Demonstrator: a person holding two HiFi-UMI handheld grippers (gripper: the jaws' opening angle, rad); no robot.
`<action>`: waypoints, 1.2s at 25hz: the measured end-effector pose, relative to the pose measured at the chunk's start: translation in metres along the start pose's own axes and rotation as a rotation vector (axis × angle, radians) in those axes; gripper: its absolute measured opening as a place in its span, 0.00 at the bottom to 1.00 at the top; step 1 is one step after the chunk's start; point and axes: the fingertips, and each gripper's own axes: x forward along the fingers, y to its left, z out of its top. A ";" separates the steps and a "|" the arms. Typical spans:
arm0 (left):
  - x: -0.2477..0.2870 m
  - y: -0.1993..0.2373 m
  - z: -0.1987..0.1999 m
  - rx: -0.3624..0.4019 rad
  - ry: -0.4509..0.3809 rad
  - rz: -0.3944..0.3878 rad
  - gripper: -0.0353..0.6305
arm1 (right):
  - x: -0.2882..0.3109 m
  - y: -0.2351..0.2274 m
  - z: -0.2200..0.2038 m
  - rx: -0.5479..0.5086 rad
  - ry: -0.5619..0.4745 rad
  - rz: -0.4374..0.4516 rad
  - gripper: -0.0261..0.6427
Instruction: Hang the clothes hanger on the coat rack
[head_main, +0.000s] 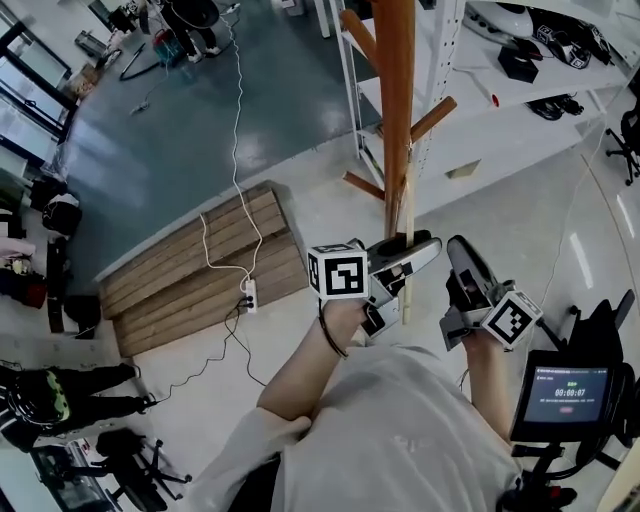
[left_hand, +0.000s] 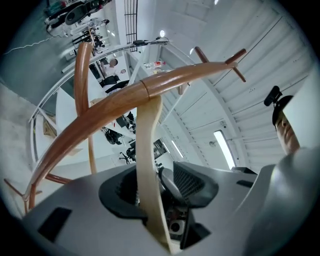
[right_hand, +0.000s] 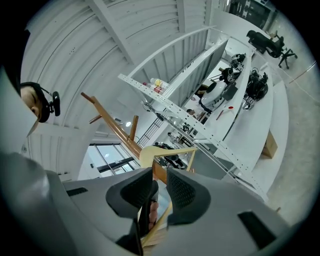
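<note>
The wooden coat rack (head_main: 395, 100) rises at the top centre with angled pegs. A pale wooden hanger (head_main: 405, 303) stands upright beside its pole. My left gripper (head_main: 425, 250) reaches it from the left. In the left gripper view the hanger (left_hand: 149, 145) passes between the jaws of this gripper (left_hand: 157, 187), resting by the left pad with a gap to the right pad, and meets the brown pole (left_hand: 115, 102). My right gripper (head_main: 458, 248) is just right of the hanger. Its jaws (right_hand: 159, 192) stand close together on a thin bar of the hanger (right_hand: 150, 156).
White shelving (head_main: 520, 70) with dark gear stands behind the rack. A wooden pallet (head_main: 200, 265) and a power strip (head_main: 248, 293) with cables lie on the floor at left. A lit screen (head_main: 568, 392) on a stand is at the lower right.
</note>
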 end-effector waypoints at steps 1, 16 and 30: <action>-0.002 -0.004 0.000 0.006 -0.004 -0.006 0.33 | 0.001 0.001 0.000 0.003 0.001 0.002 0.18; -0.017 -0.015 0.003 0.103 0.039 0.061 0.41 | 0.012 0.011 0.006 0.007 -0.024 0.041 0.18; -0.125 0.011 0.047 -0.071 -0.337 0.103 0.32 | 0.008 0.014 0.014 -0.014 -0.062 0.027 0.18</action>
